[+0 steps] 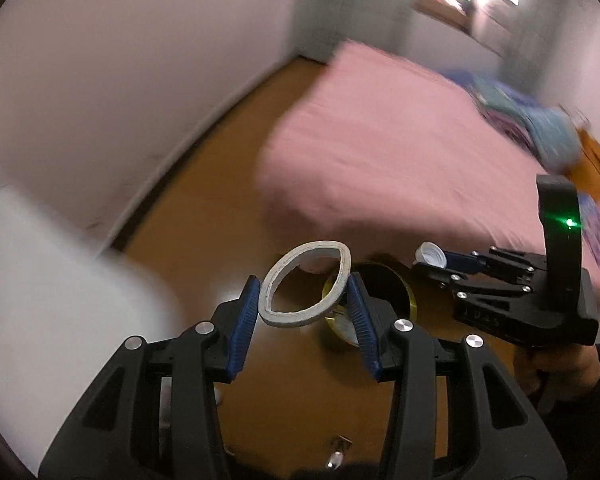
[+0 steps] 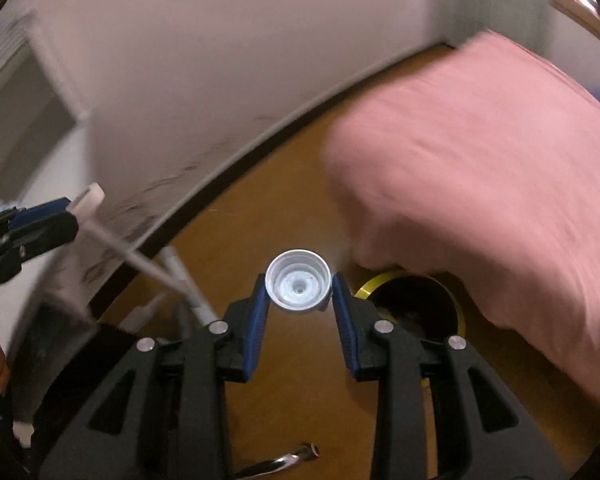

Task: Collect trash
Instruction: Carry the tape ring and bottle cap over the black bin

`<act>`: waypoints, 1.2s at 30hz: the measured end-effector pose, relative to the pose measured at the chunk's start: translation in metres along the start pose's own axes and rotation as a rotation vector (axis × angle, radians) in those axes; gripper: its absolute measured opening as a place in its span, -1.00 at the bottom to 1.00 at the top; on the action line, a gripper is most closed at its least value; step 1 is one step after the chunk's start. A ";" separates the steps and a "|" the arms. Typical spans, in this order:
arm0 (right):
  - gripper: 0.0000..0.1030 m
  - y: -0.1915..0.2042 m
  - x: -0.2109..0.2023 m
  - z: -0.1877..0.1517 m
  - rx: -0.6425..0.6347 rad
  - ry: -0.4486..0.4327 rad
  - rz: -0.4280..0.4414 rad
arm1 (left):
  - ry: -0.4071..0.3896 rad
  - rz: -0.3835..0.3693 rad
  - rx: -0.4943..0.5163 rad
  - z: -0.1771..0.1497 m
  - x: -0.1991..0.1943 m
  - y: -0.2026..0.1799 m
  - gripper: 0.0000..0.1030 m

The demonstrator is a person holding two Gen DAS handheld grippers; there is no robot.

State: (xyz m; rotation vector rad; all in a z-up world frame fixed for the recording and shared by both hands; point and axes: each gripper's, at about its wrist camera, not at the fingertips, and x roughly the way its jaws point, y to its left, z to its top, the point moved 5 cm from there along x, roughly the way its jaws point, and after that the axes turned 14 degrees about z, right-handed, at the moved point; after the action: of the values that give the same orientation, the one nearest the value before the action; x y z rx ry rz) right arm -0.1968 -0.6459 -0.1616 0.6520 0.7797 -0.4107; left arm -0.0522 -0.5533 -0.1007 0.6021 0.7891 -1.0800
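While above the bin [image 1: 384, 280]: left tongs [image 1: 303, 300] pinching ring [image 1: 305, 284], right tongs [image 2: 299, 292] pinching cap [image 2: 298, 287].

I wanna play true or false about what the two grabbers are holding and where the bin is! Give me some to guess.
1. The left gripper holds a white ring. True.
2. The right gripper is empty. False: it is shut on a white cap.
3. The ring is squashed out of round. True.
4. The bin is on top of the bed. False: it stands on the wooden floor, at the bed's edge.
5. The bed cover is green. False: it is pink.
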 end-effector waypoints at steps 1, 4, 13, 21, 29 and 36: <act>-0.37 -0.025 -0.003 -0.005 0.043 0.000 -0.015 | 0.007 -0.011 0.031 0.003 0.011 -0.014 -0.15; -0.37 -0.068 -0.003 -0.016 0.119 0.008 -0.044 | 0.053 -0.029 0.117 0.011 0.053 -0.060 -0.15; -0.37 -0.141 0.029 -0.037 0.239 0.065 -0.061 | 0.169 -0.086 0.206 0.006 0.155 -0.123 -0.15; -0.37 -0.178 0.056 -0.050 0.301 0.095 -0.039 | 0.242 -0.100 0.235 -0.008 0.204 -0.153 -0.15; -0.37 -0.196 0.072 -0.058 0.333 0.111 -0.028 | 0.283 -0.130 0.223 -0.011 0.230 -0.166 -0.14; -0.37 -0.204 0.074 -0.056 0.346 0.109 -0.031 | 0.295 -0.146 0.228 -0.013 0.239 -0.170 -0.09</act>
State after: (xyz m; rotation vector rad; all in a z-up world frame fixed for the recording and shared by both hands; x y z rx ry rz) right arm -0.2921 -0.7654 -0.3259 0.9931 0.8304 -0.5484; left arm -0.1527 -0.7323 -0.3103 0.9225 0.9839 -1.2412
